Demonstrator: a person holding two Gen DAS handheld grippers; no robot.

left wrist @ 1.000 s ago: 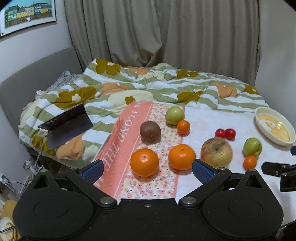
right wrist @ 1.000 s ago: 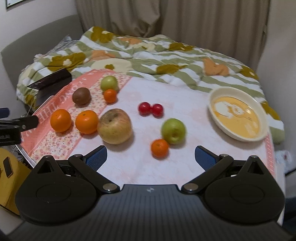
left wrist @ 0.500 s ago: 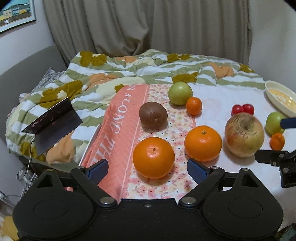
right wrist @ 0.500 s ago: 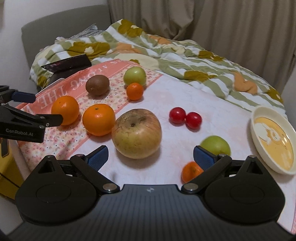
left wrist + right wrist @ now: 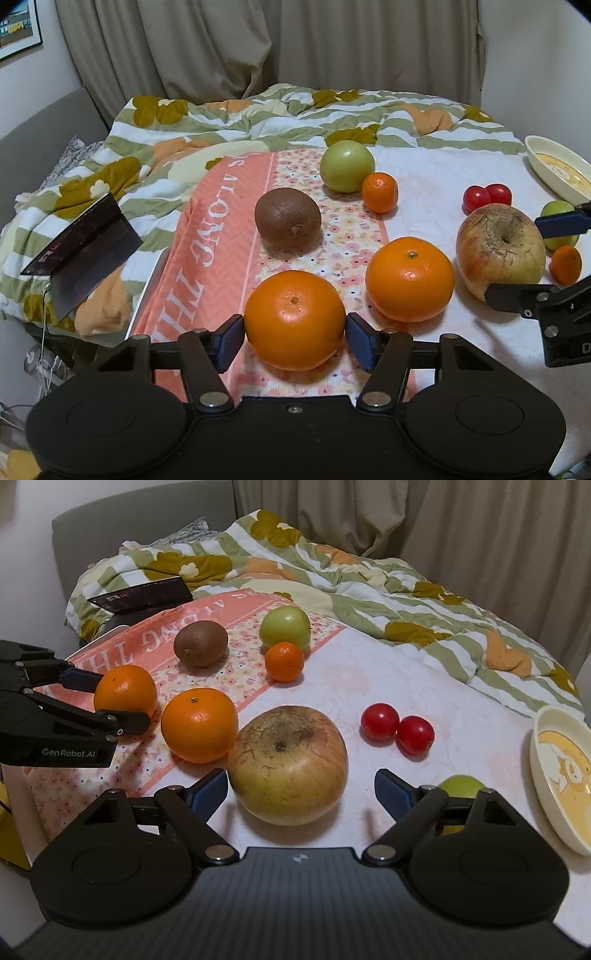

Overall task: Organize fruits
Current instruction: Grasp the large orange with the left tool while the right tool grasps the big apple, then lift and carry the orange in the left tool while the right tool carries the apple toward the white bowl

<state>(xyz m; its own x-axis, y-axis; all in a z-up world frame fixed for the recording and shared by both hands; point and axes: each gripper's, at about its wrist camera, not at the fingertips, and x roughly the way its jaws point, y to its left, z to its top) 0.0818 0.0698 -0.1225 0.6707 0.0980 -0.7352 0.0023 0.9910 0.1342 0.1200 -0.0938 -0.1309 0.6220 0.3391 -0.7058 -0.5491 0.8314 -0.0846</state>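
My left gripper (image 5: 294,338) is closed around the near orange (image 5: 294,319) on the pink cloth, both pads touching its sides; it also shows in the right wrist view (image 5: 125,695). My right gripper (image 5: 300,794) is open, with the big yellow-red apple (image 5: 288,764) between its fingers; the left pad is close to it, the right pad apart. A second orange (image 5: 409,277), a kiwi (image 5: 287,217), a green apple (image 5: 346,166), a small mandarin (image 5: 379,192) and two cherry tomatoes (image 5: 487,195) lie on the table.
A cream bowl (image 5: 543,760) stands at the right edge. Another green apple (image 5: 460,788) lies behind my right finger, with a small mandarin (image 5: 565,264) beside it. A rumpled quilt (image 5: 258,118) and an open laptop (image 5: 81,243) lie beyond and left of the table.
Both grippers moved forward. The left one closed onto the near orange. The right one came up around the big apple, still open.
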